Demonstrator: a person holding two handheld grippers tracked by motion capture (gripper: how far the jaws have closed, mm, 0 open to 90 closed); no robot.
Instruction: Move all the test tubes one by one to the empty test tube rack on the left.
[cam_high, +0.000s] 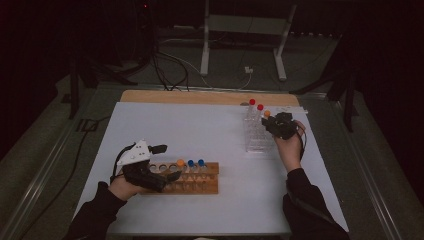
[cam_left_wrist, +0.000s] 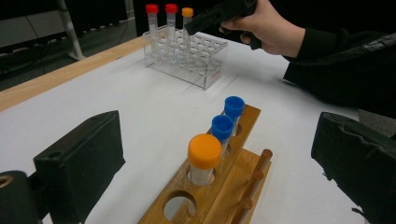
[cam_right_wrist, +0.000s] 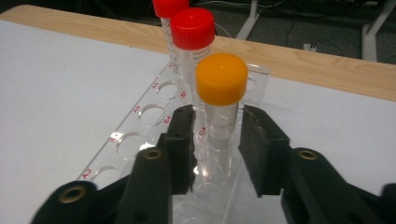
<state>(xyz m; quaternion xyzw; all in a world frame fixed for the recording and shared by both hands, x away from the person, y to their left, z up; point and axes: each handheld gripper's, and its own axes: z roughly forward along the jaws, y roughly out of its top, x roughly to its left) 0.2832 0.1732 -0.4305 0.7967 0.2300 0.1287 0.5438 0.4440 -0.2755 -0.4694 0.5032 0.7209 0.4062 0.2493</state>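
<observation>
Right gripper (cam_right_wrist: 215, 140): jaws stand either side of the orange-capped tube, a thin gap visible at each pad, so apart and not clamped; in the high view (cam_high: 281, 125) it sits at the clear rack's right edge, held by the right hand (cam_high: 290, 145)
Left gripper (cam_left_wrist: 215, 163): jaws wide apart, holding nothing; in the high view (cam_high: 162, 162) it lies at the left end of the wooden rack, held by the left hand (cam_high: 125, 187)
Table (cam_high: 210, 130): white sheet under both grippers, with a wooden edge strip (cam_high: 210, 96) beyond them
Wooden rack (cam_left_wrist: 224, 196): just ahead of the left gripper and between its open jaws, with round holes, one empty hole nearest the gripper
Clear rack (cam_right_wrist: 140, 135): plastic, with lettered holes, right under and ahead of the right gripper; far ahead of the left gripper (cam_left_wrist: 187, 58)
Orange-capped tube (cam_right_wrist: 221, 107): upright in the clear rack, between the right gripper's pads, cap above them
Red-capped tubes (cam_right_wrist: 191, 42): two, upright, just behind the orange-capped tube
Wooden rack tubes: one with an orange cap (cam_left_wrist: 204, 156) nearest the left gripper, then two blue-capped tubes (cam_left_wrist: 222, 130) behind it, in a row
</observation>
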